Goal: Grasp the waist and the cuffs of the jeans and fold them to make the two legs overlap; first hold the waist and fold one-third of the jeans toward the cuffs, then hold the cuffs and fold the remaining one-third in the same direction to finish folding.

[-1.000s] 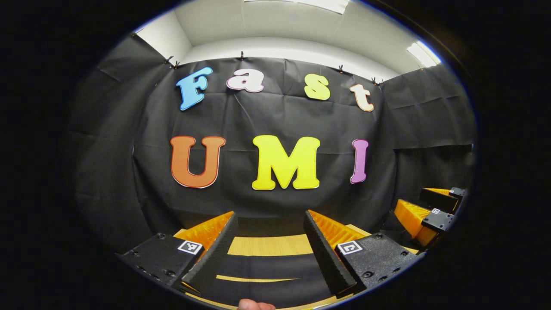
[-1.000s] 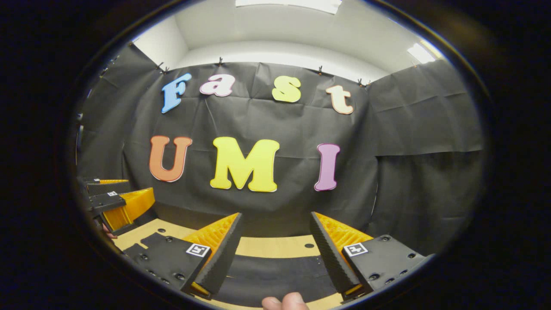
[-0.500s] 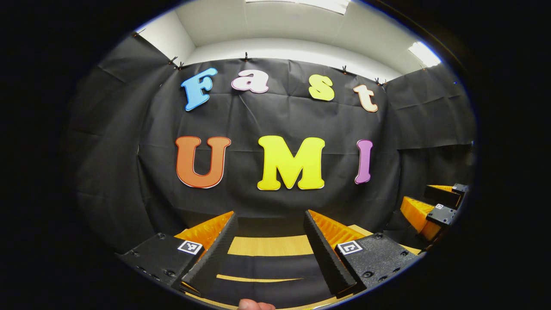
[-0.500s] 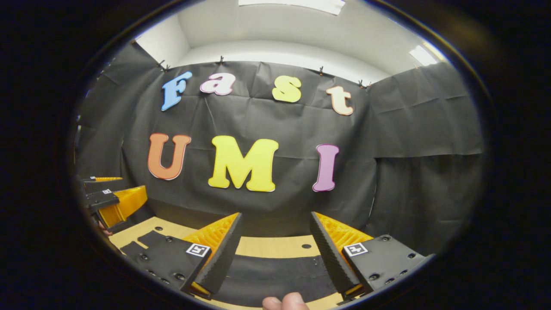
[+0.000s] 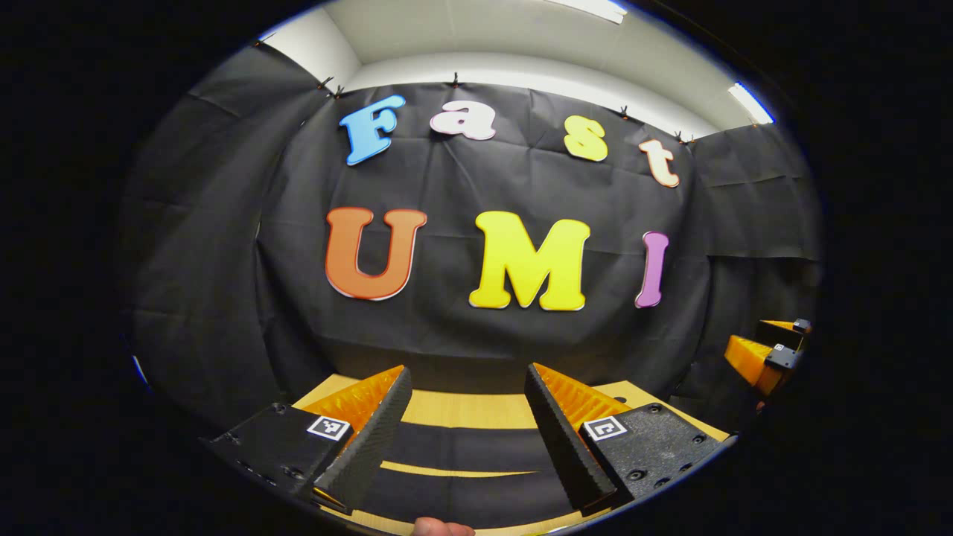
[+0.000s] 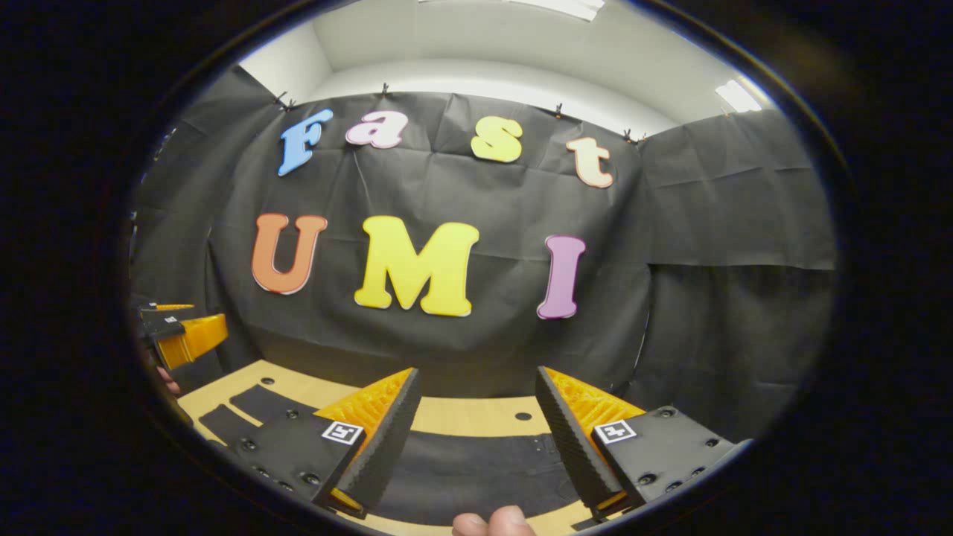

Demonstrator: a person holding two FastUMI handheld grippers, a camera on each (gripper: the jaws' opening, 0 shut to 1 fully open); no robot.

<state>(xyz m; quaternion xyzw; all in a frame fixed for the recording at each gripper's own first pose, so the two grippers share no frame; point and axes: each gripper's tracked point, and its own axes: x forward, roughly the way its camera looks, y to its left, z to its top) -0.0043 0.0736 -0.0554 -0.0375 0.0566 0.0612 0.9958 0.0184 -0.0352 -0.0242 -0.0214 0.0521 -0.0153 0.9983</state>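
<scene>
Black jeans lie flat on the wooden table (image 5: 469,409). In the left gripper view the two legs (image 5: 461,450) run crosswise under my left gripper (image 5: 467,380), with a thin strip of table between them. That gripper hangs open above them, holding nothing. In the right gripper view the waist end (image 6: 476,465) lies below my right gripper (image 6: 477,380), which is also open and holds nothing. The legs (image 6: 249,406) stretch away to the left there. Each gripper appears small at the other view's edge: the right gripper (image 5: 767,356), the left gripper (image 6: 179,335).
The black cloth wall (image 6: 461,342) stands just behind the table's far edge. A small dark hole (image 6: 523,416) marks the table (image 6: 461,417) past the waist. A fingertip (image 6: 491,522) shows at the bottom edge, and another fingertip (image 5: 443,528) in the left gripper view.
Both views have tipped downward, so the wall slid up and more table and jeans show. Each gripper has drifted farther toward the other view's edge. Both stay open.
</scene>
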